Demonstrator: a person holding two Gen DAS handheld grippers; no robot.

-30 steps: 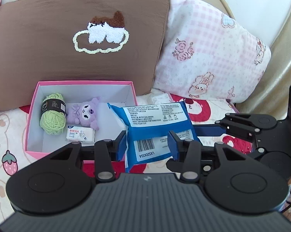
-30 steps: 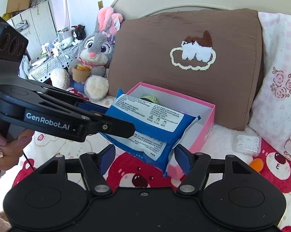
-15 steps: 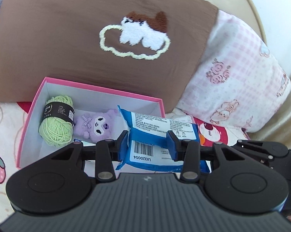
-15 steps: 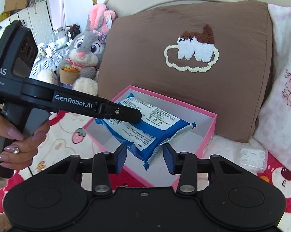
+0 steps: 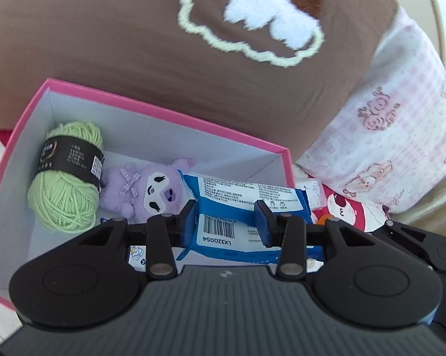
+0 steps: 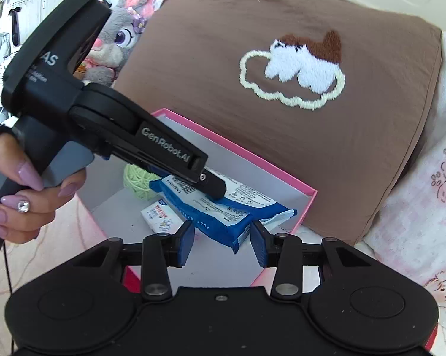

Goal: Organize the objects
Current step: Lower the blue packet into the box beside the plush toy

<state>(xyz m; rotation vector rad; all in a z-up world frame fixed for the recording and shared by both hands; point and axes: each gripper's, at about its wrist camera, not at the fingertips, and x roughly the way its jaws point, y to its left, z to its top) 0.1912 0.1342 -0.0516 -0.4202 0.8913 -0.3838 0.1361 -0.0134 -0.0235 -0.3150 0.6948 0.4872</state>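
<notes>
The left hand-held gripper is clamped on the blue wipes pack, its blue pads pressing the pack's two sides near the barcode end. The pack hangs inside the pink box, over the box's right half and above its white floor. In the box's left end lies a green yarn ball, with a purple plush toy just beside it, between the yarn and the pack. A small white tissue packet lies on the box floor under the pack. The right hand-held gripper stands with its jaws apart at the pack's free corner, not pressing it. Behind the box leans a brown pillow.
</notes>
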